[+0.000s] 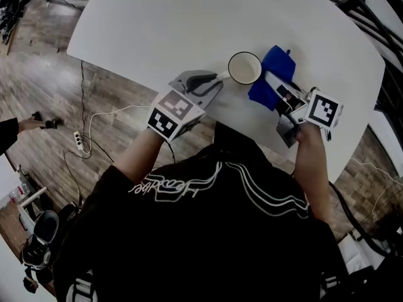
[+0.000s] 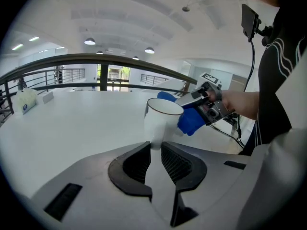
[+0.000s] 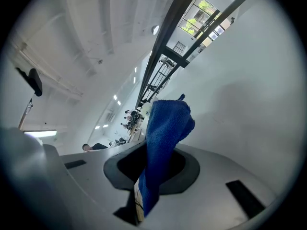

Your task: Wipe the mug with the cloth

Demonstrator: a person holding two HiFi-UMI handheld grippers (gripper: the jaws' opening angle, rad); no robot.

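Head view shows the mug point(image 1: 244, 68) upright over the white table point(image 1: 157, 24), mouth up. Its handle points left into my left gripper point(image 1: 217, 80), which is clamped on it. My right gripper point(image 1: 275, 85) is nearer the mug's right wall, pinching the cloth point(image 1: 277, 61) just beside it.

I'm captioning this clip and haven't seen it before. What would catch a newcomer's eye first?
The bright blue cloth, pinched in the right gripper, stands out against the white table. Just beside it, the left gripper clamps the white mug by its handle.
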